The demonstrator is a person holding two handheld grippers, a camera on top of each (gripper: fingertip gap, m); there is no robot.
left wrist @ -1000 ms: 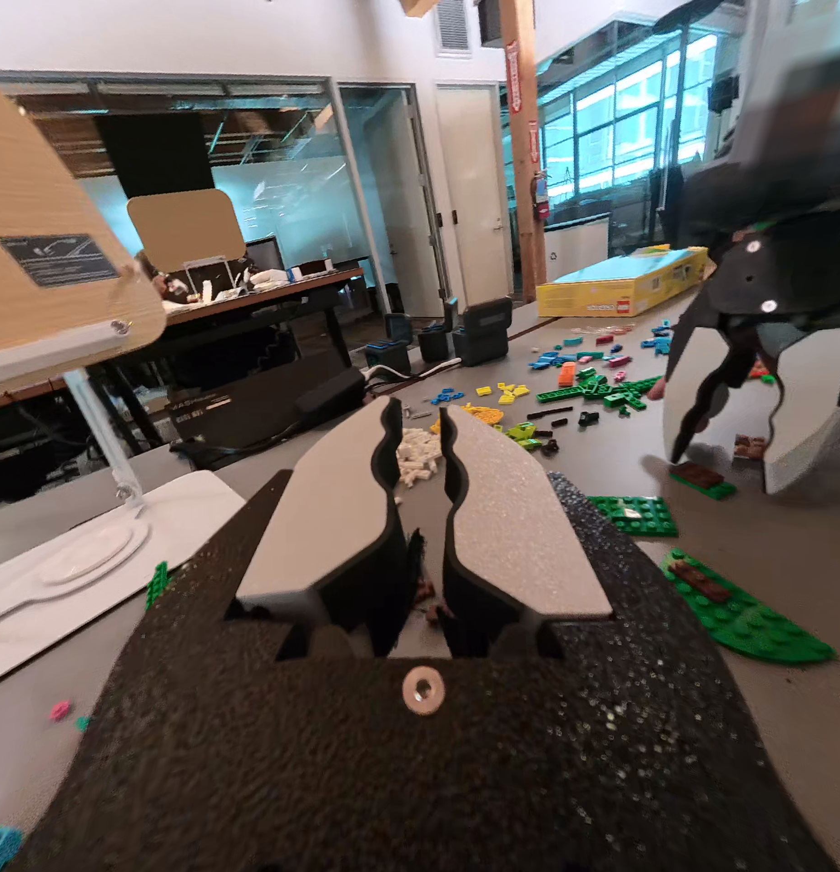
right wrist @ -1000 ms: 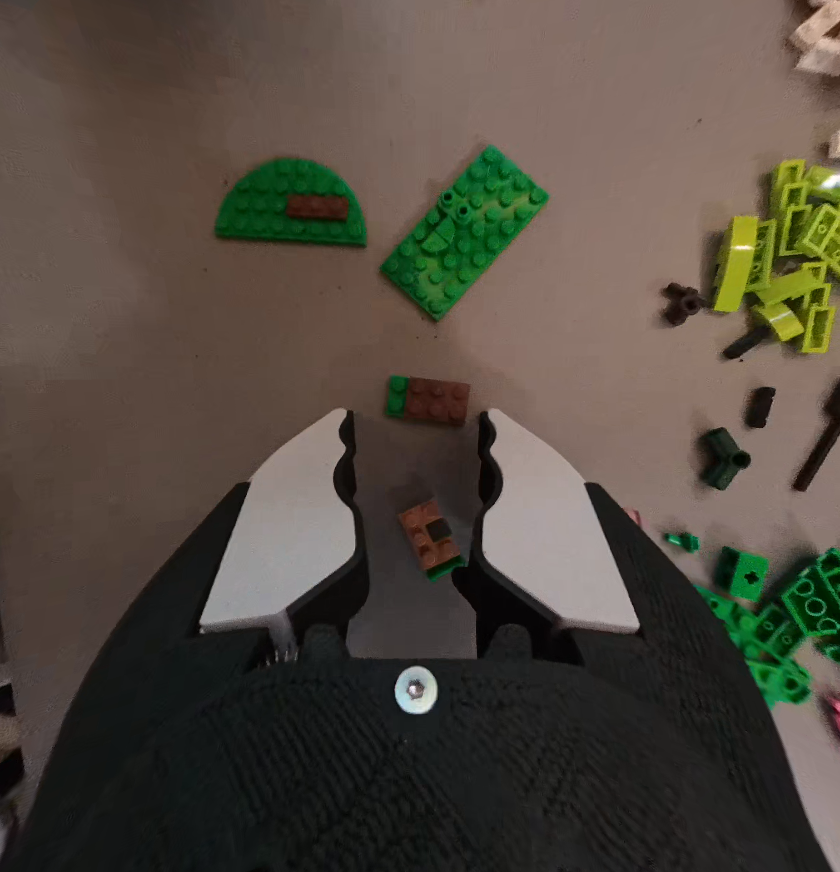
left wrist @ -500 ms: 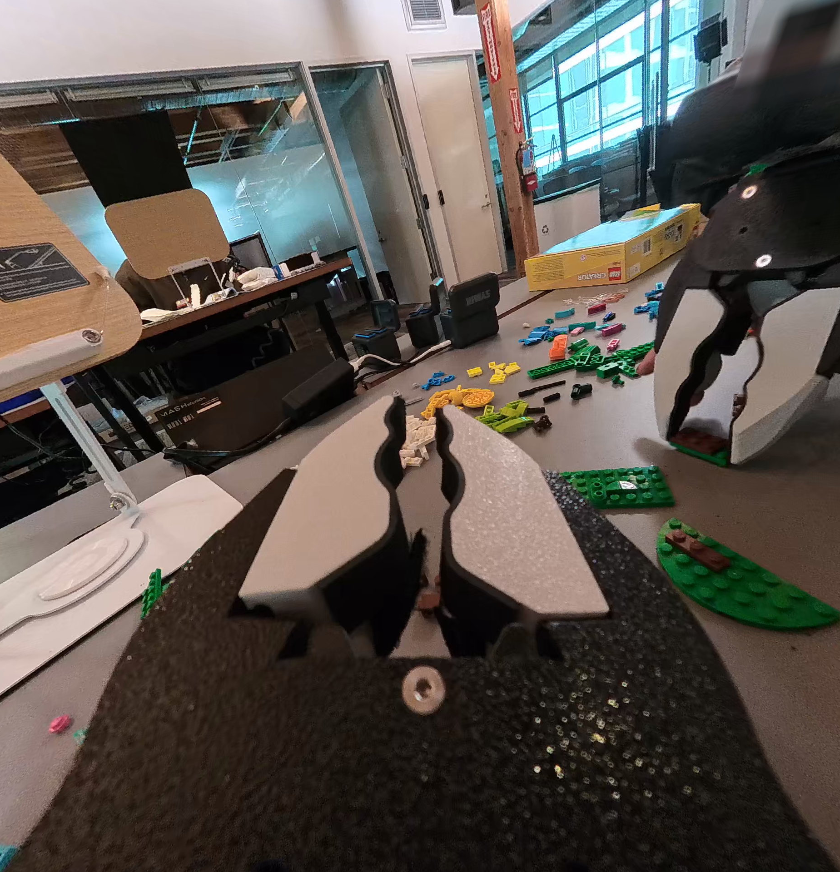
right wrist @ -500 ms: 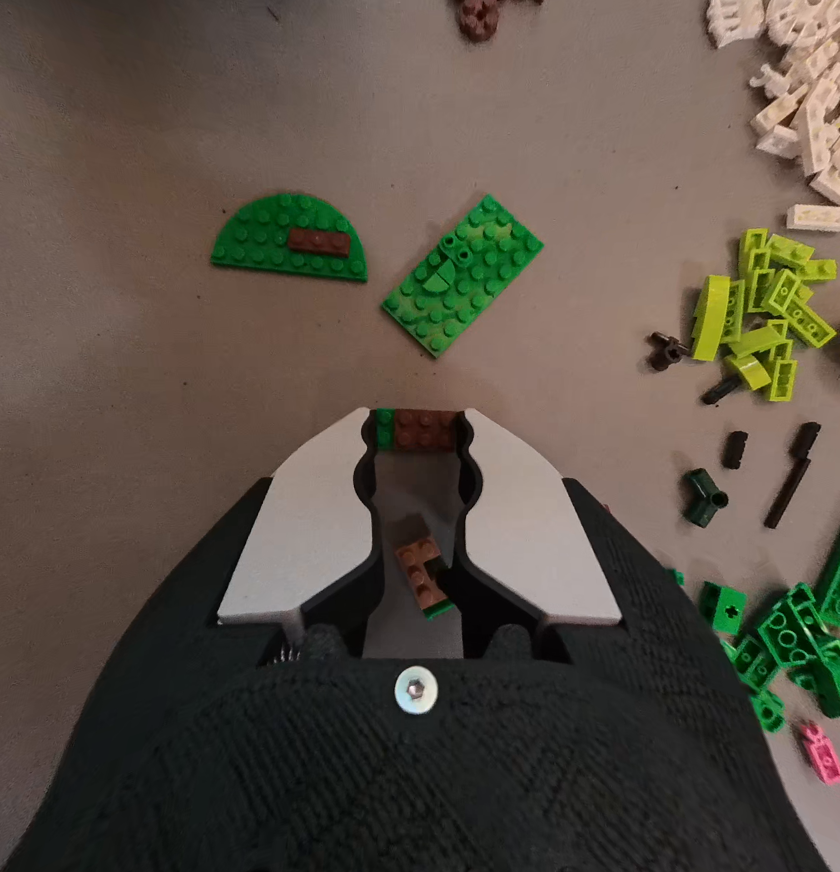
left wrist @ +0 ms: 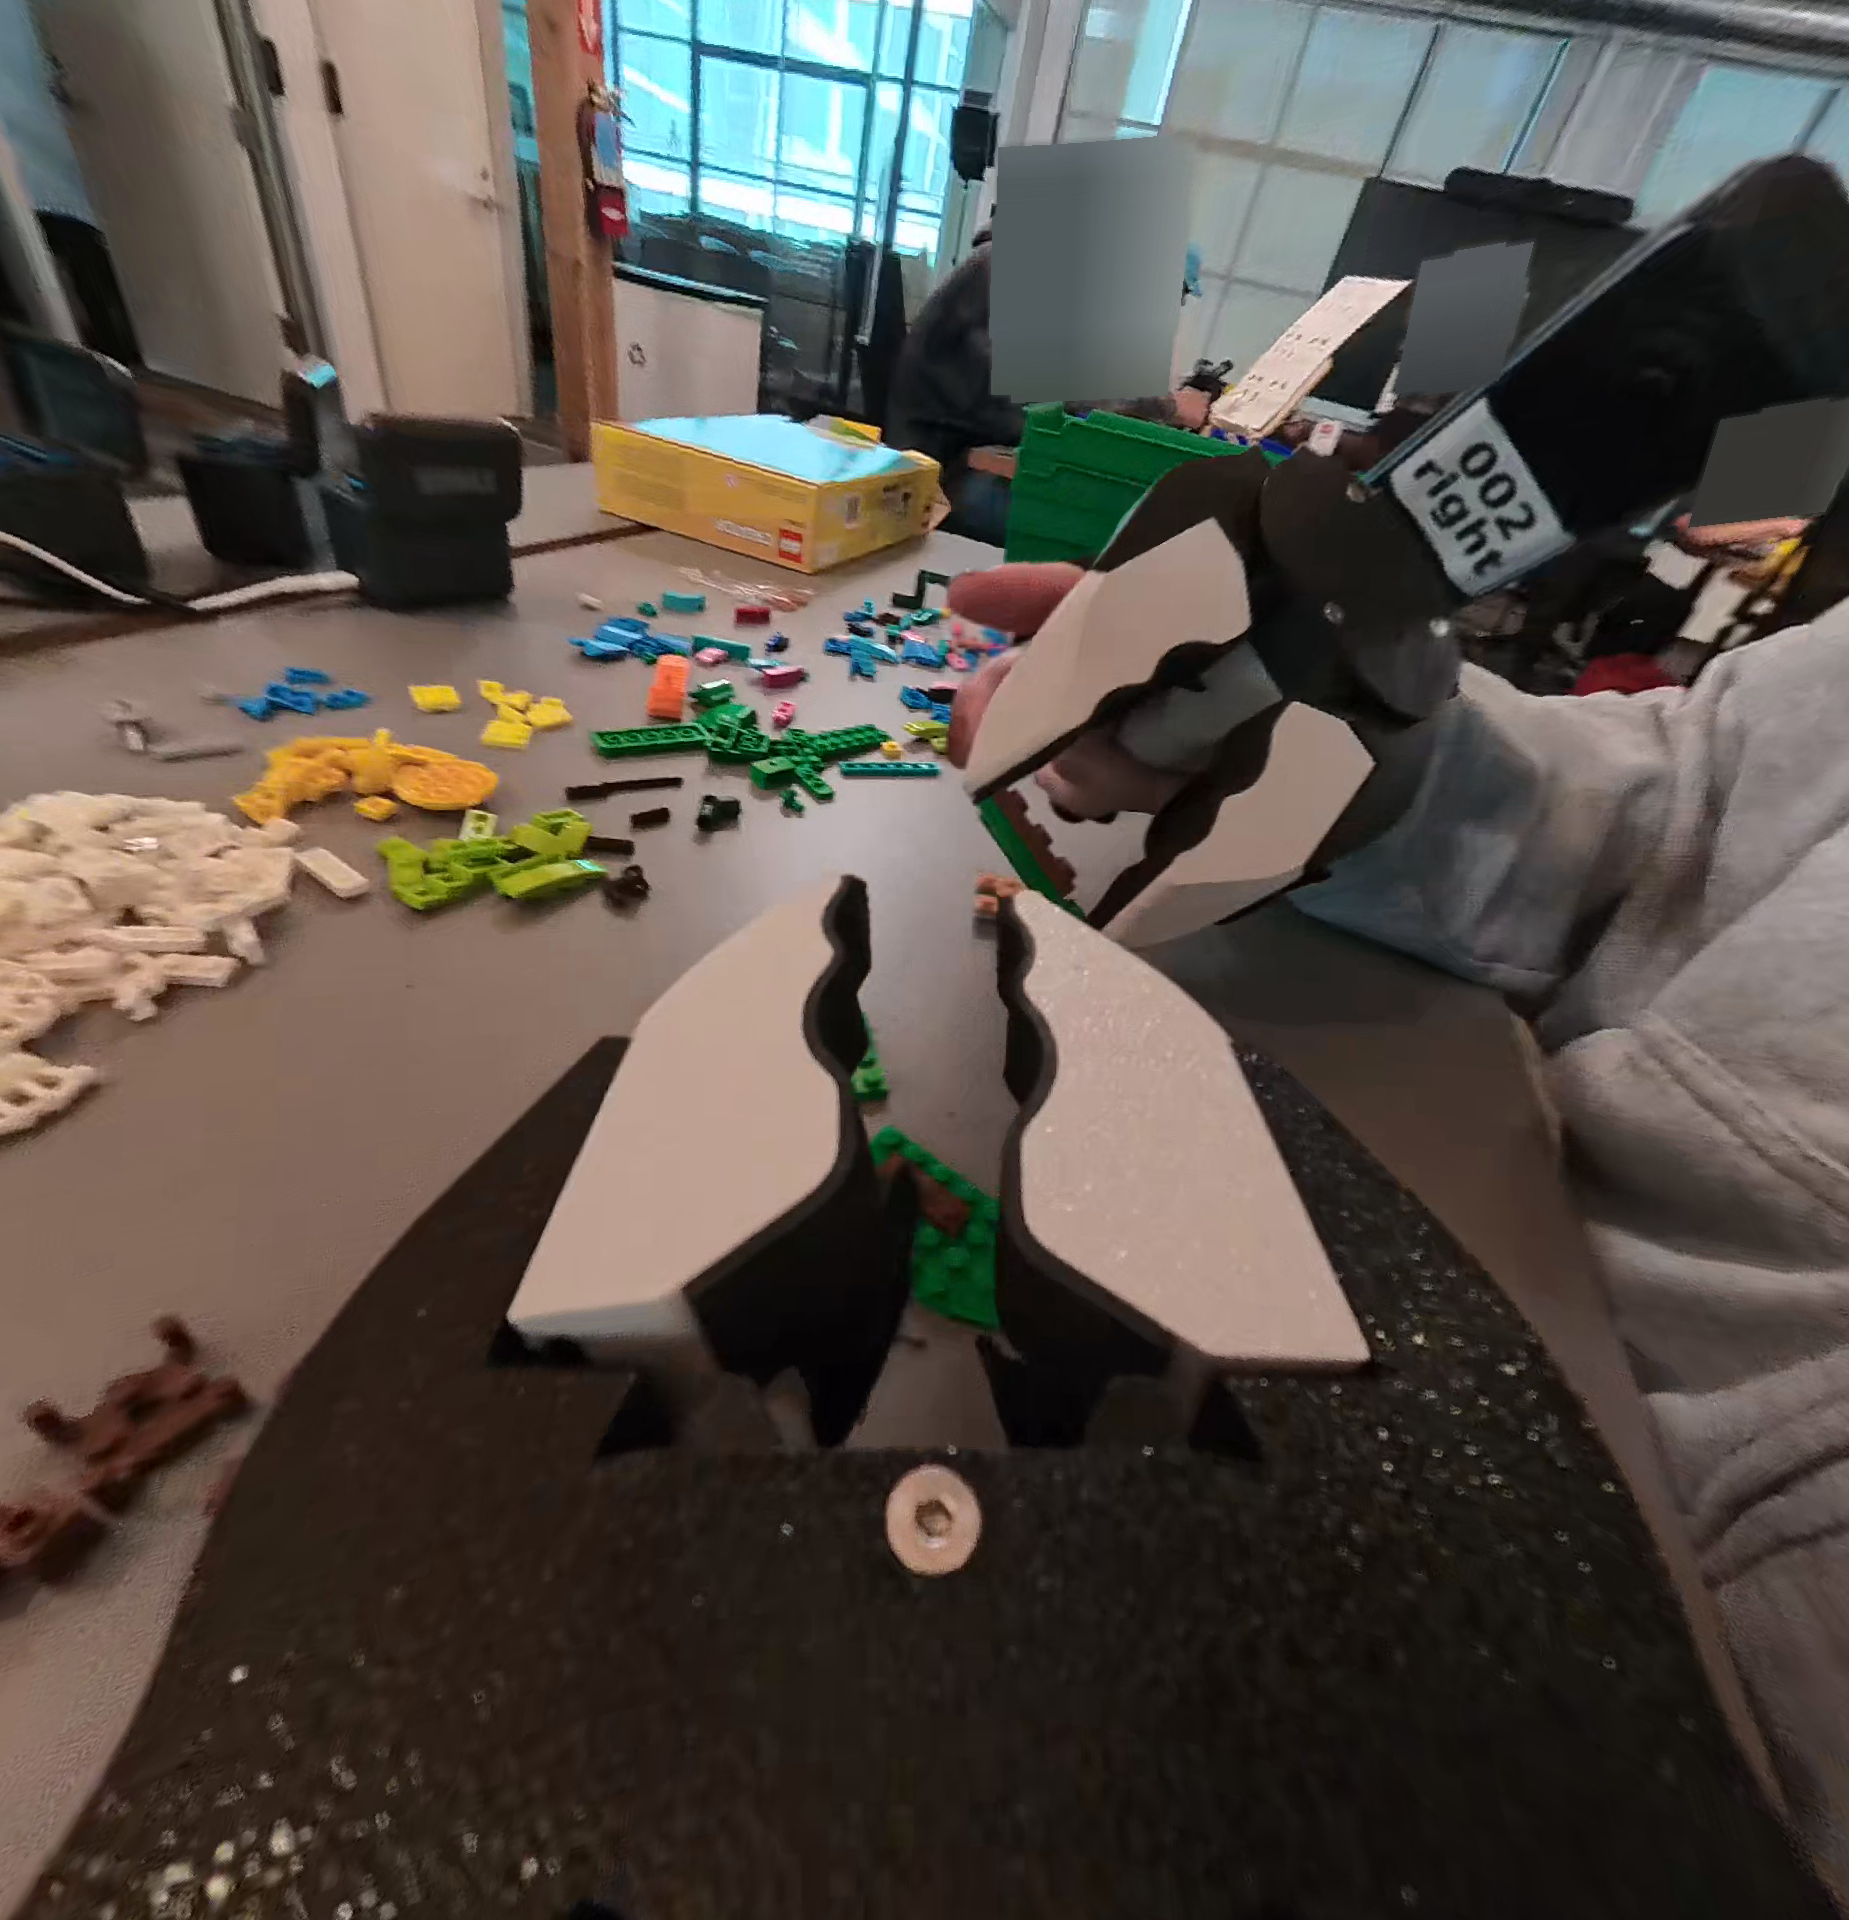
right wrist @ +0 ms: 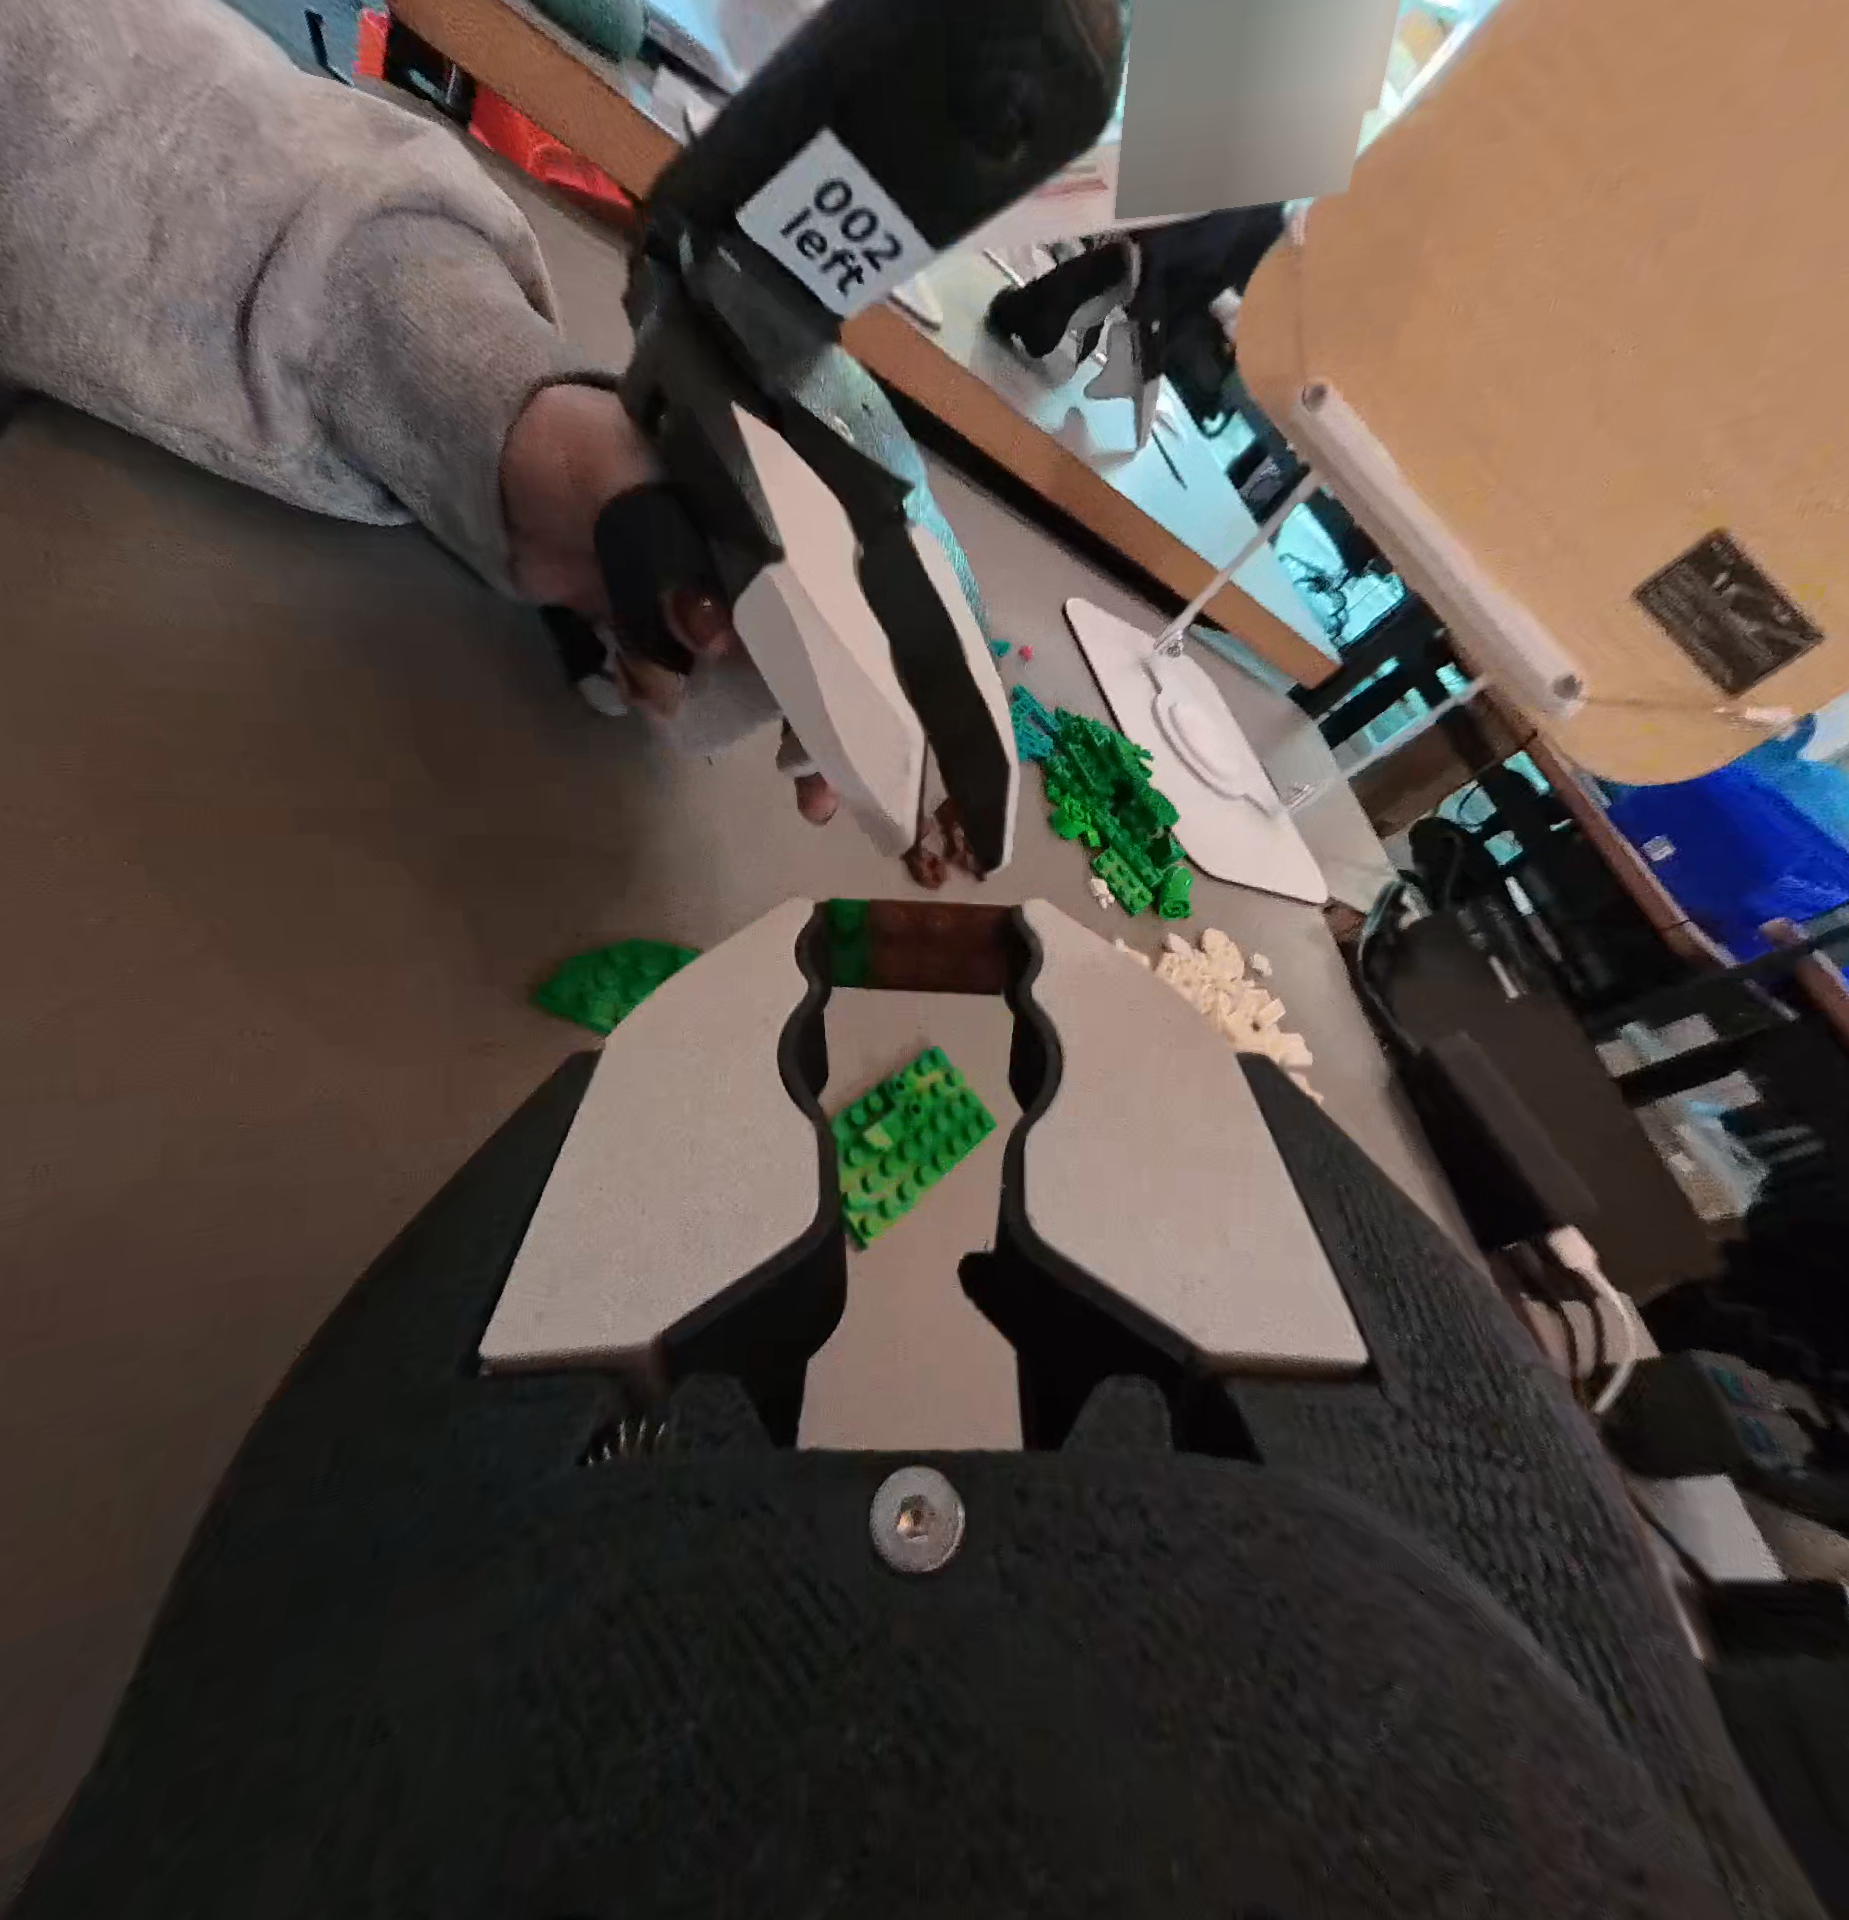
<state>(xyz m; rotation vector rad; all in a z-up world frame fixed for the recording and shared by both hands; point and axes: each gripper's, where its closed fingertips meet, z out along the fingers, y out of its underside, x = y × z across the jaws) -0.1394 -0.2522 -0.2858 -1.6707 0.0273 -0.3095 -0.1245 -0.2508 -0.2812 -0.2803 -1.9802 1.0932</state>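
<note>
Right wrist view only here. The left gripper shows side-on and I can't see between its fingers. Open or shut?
Observer: Open. In the left wrist view the left gripper has its fingers apart, with bare table showing between them.
Operator: Anything between the pads?
Observer: No. A small brown piece sits just past one fingertip, not between the pads.
Operator: How is the piece I'm holding built?
Observer: Edge-on, the brown-and-green plate is a thin green plate with brown pieces stacked on top.
Operator: What's out of my frame?
Observer: A lime-green brick pile and, farther back, a yellow cardboard box.
</note>
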